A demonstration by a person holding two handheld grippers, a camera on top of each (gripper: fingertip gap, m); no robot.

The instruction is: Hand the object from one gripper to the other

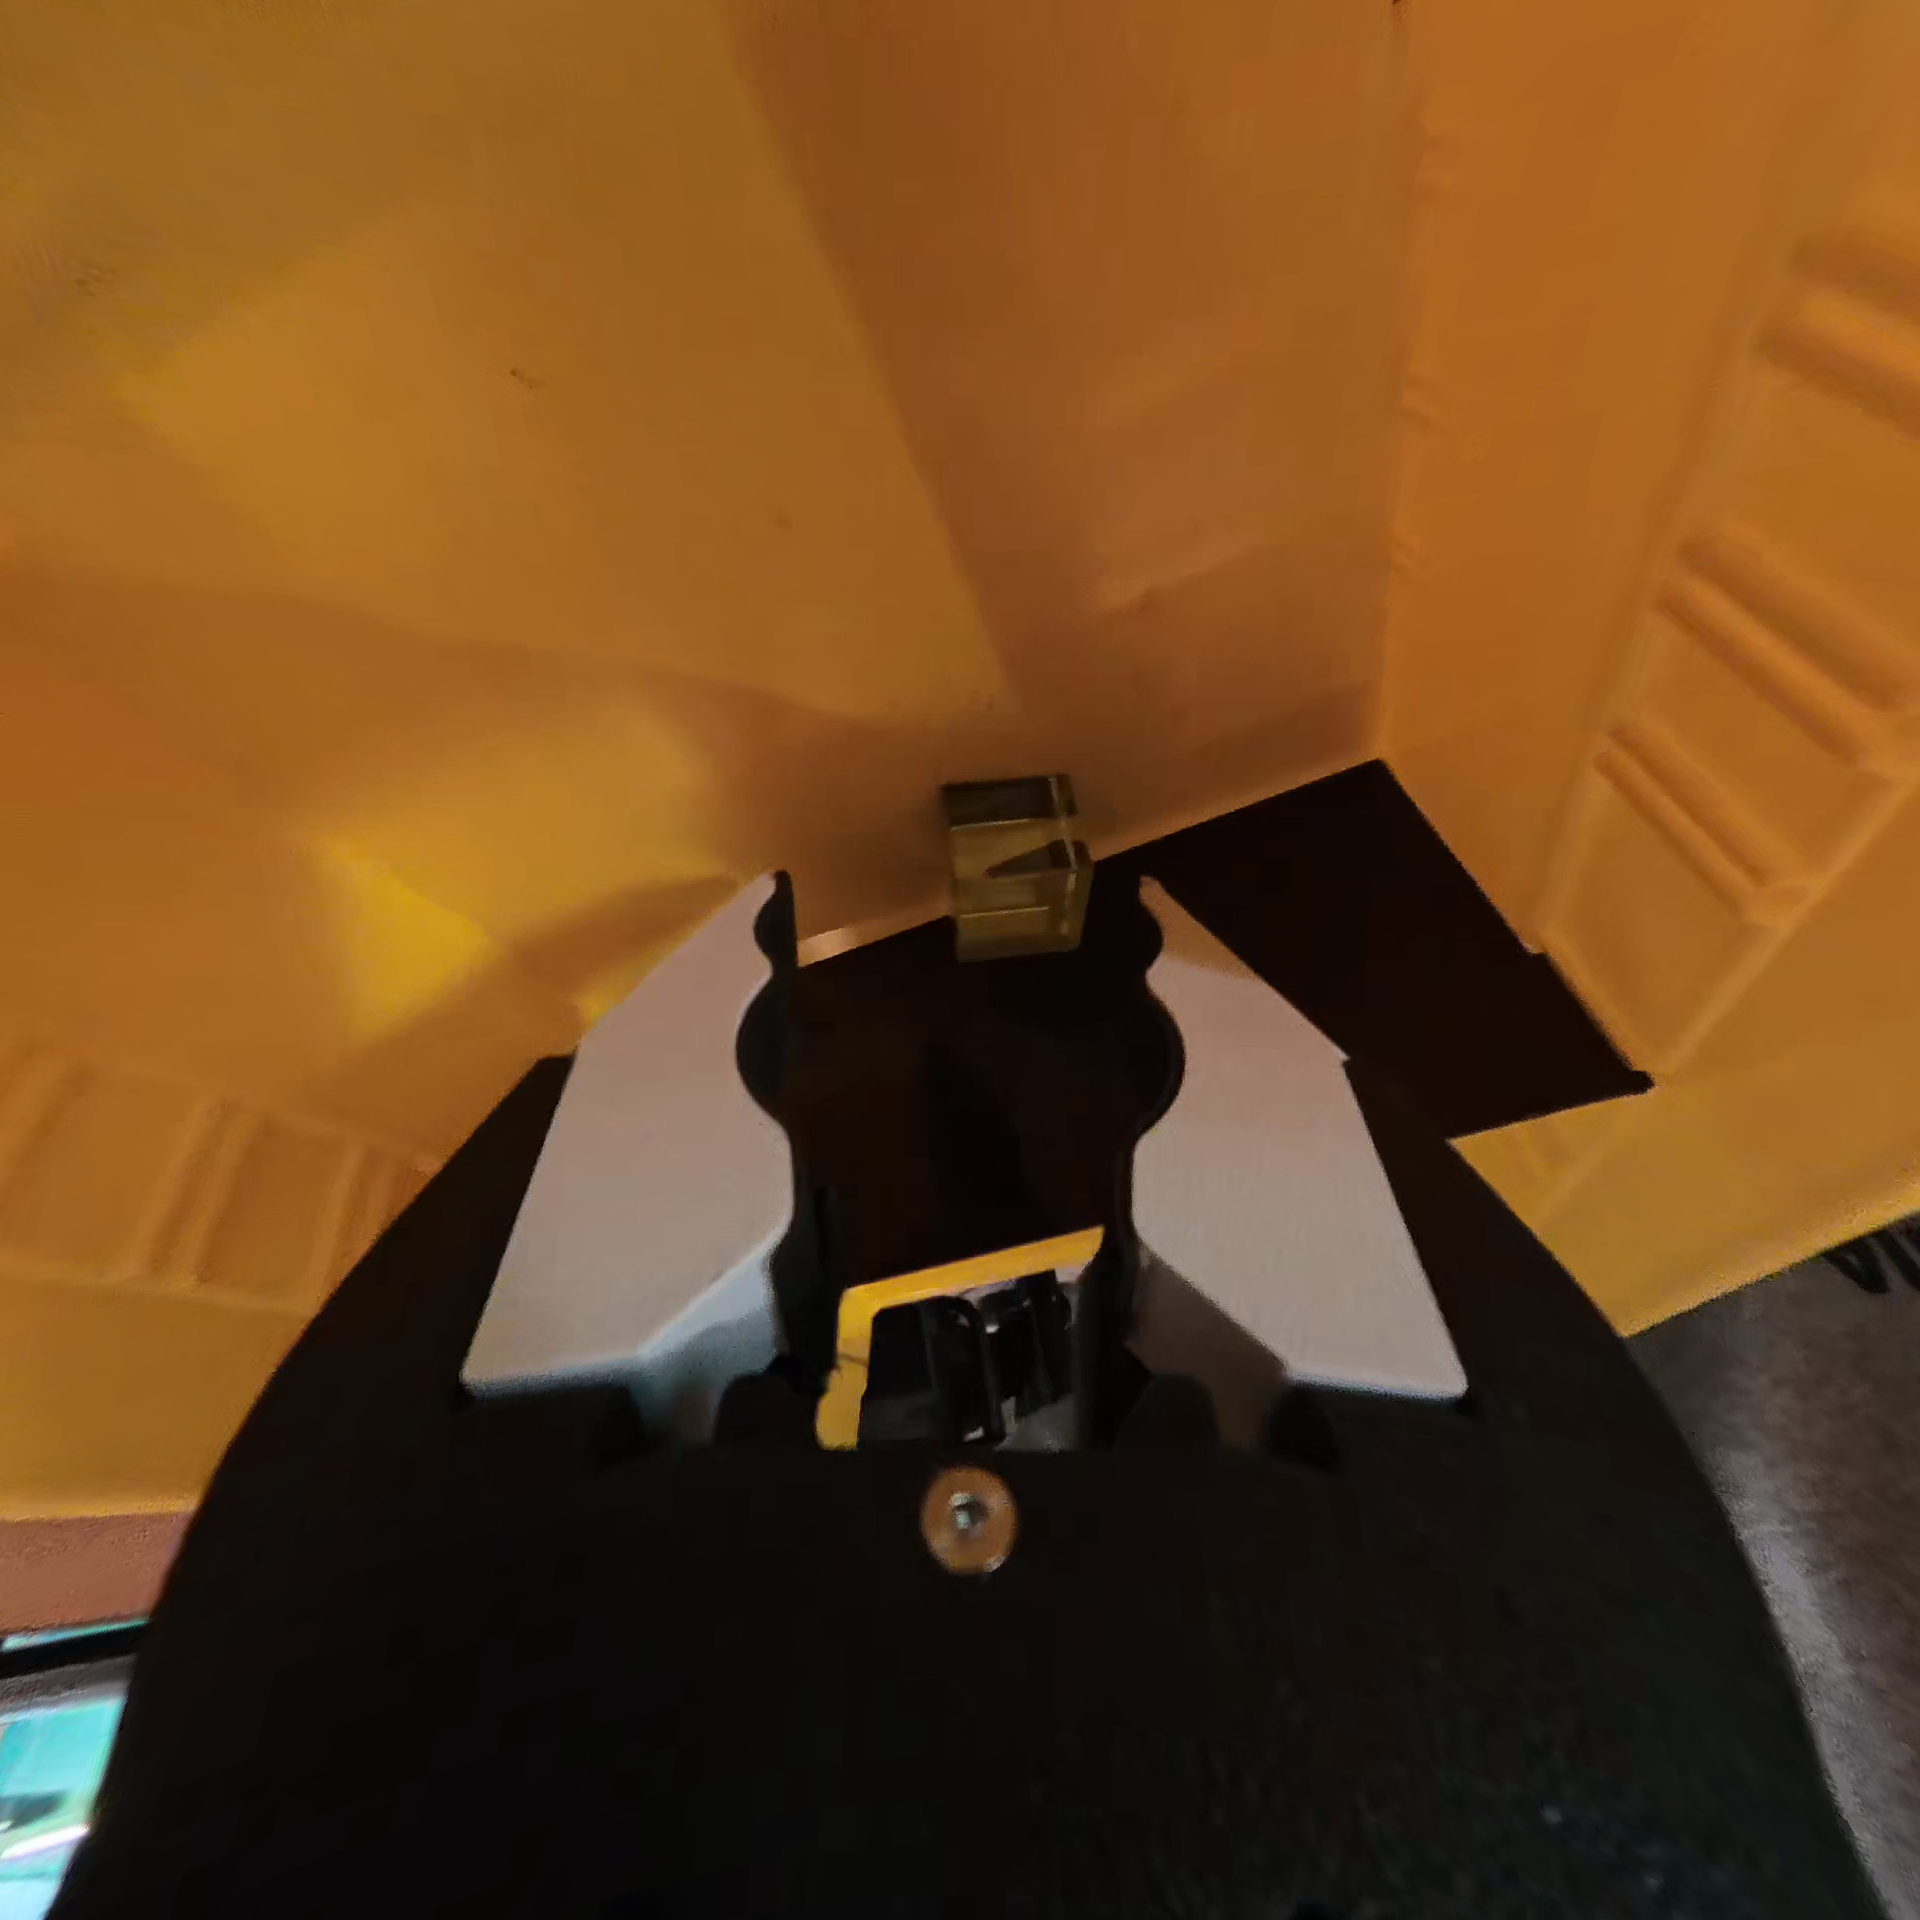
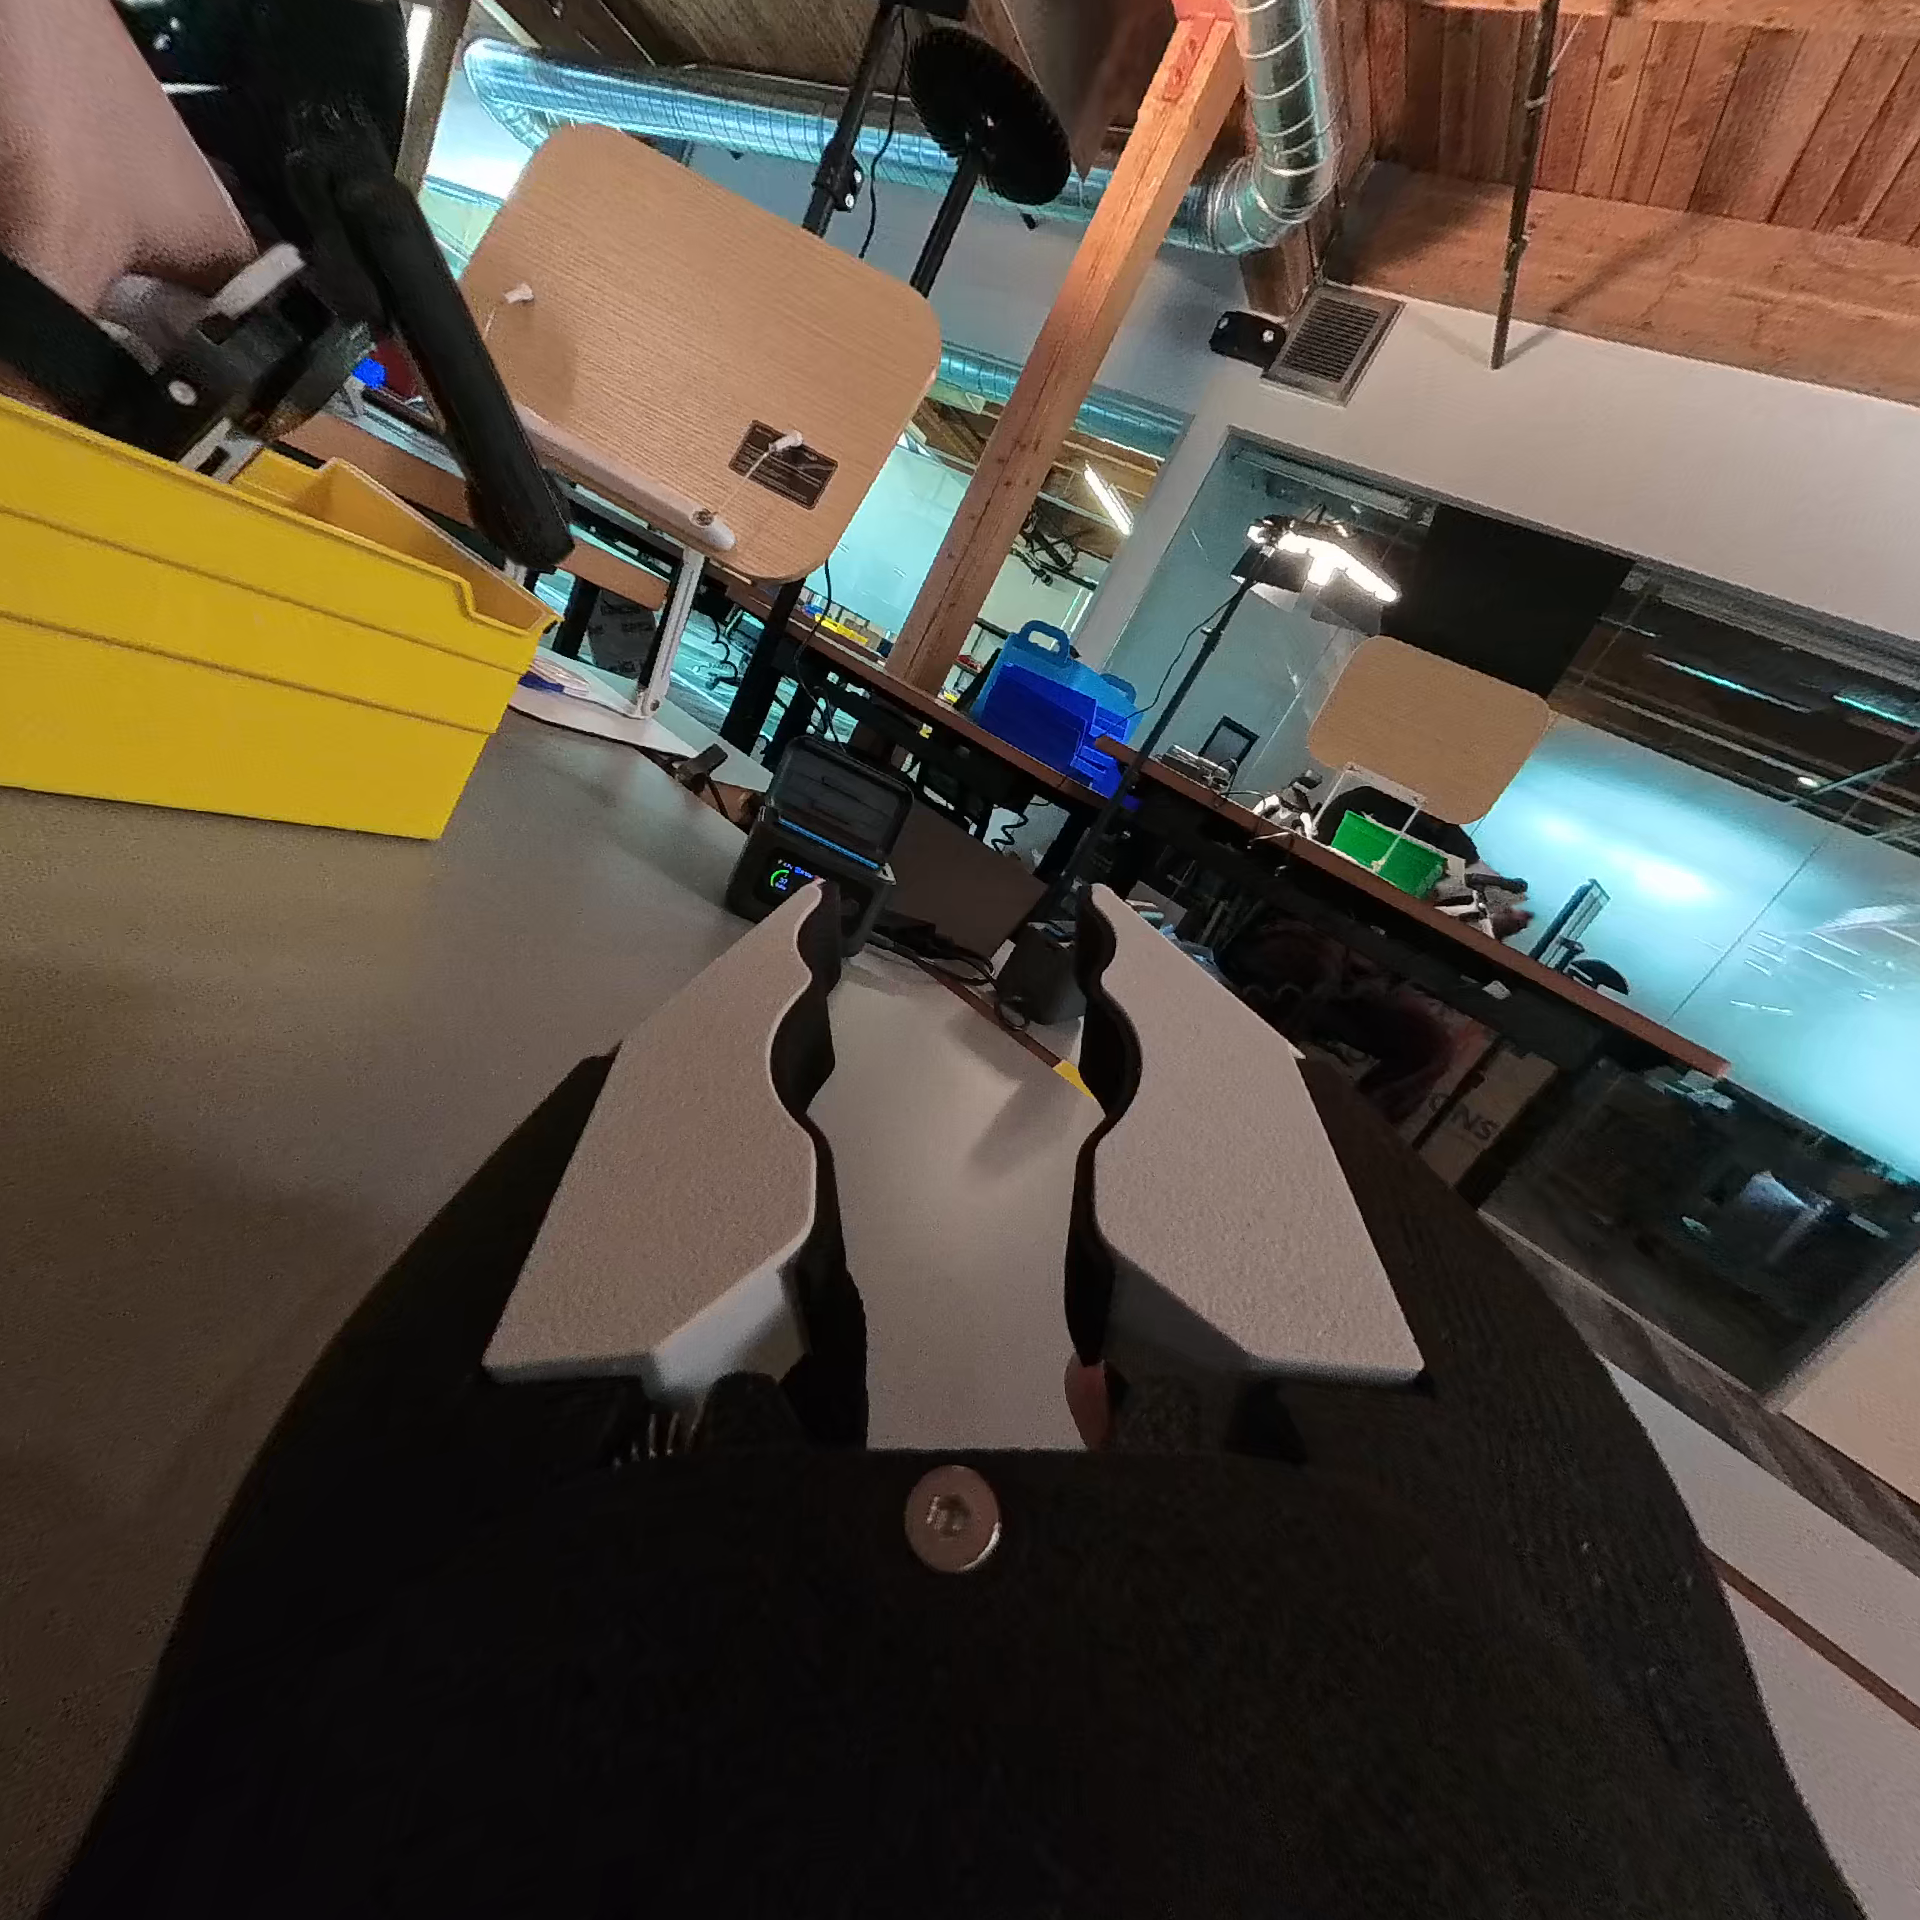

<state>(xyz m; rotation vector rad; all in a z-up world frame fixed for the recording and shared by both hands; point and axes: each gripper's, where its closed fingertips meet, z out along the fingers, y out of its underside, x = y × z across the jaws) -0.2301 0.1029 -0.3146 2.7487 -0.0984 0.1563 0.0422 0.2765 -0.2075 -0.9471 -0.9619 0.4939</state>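
Note:
In the left wrist view a small clear cube (image 1: 1013,868) with a yellowish tint sits on a black sheet (image 1: 1351,935) at the bottom of a yellow bin (image 1: 520,468). My left gripper (image 1: 964,902) is open and empty; the cube lies just beyond its fingertips, a little right of centre. In the right wrist view my right gripper (image 2: 954,914) is open and empty, low over a grey table (image 2: 260,1039). The left gripper's black body (image 2: 312,312) shows at the upper left, reaching down into the stacked yellow bins (image 2: 208,665). The cube is hidden in this view.
The bin's yellow walls (image 1: 1662,520) close in around the left gripper. On the table ahead of the right gripper stand a black device with a small screen (image 2: 821,842), cables and a black adapter (image 2: 1039,977). A wooden panel on a white stand (image 2: 707,343) rises behind the bins. My hands' fingertips stand some 35 centimeters from each other.

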